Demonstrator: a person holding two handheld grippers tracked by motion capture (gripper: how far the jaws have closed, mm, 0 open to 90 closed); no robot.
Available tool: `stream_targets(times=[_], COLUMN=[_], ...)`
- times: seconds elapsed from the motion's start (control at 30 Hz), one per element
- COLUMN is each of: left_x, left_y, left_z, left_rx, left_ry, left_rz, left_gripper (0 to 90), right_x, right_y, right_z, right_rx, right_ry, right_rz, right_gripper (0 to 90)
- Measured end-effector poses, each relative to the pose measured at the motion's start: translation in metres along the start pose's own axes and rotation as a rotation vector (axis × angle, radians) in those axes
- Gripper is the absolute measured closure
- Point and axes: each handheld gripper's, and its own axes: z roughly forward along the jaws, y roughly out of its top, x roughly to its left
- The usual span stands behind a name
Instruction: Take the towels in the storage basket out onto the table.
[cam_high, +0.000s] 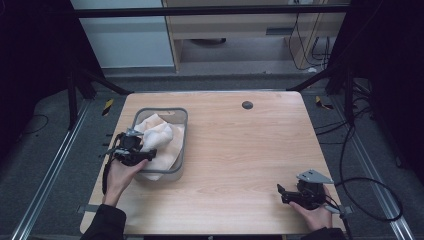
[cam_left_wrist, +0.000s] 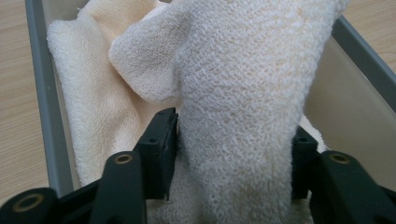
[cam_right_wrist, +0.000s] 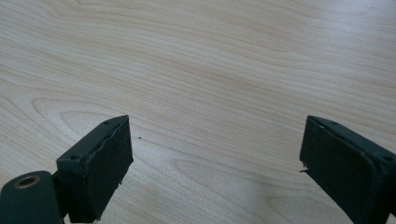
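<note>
The left gripper (cam_left_wrist: 233, 140) is clamped on a raised fold of the cream towel (cam_high: 159, 137) (bunched in the grey basket (cam_high: 183, 145), far left), likely to lift it, while the right gripper (cam_right_wrist: 215, 158) waits near right, jaws apart

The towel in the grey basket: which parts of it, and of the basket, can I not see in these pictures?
- High view: the left gripper and hand cover the towel at the basket's near left side.
- Left gripper view: the raised fold of towel hides the basket floor and the right pad's face; the frame's top edge cuts the fold off.
- High view: the small dark round thing on the table is too small to identify.
</note>
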Motion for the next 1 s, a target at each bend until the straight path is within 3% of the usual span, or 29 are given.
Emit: stream_targets(times=[0.33, 0.77, 1.0], left_x=[-0.001, -0.007, -0.005], left_y=[0.001, 0.007, 0.014], left_z=[-0.005, -0.023, -0.031], left_rx=[0.001, -0.051, -0.051], left_ry=[0.017, 0.010, 0.001], left_rz=[-0.003, 0.005, 0.011], left_gripper=[62.2, 64.1, 64.1], right_x=[0.001, 0.001, 0.000], right_y=[0.000, 0.000, 0.000], right_z=[0.000, 0.000, 0.001], right_rx=[0.009, 0.012, 0.013], right_ry=[0.000, 0.002, 0.000], right_rz=[-0.005, -0.008, -0.013], right_gripper=[9.4, 9.4, 9.4])
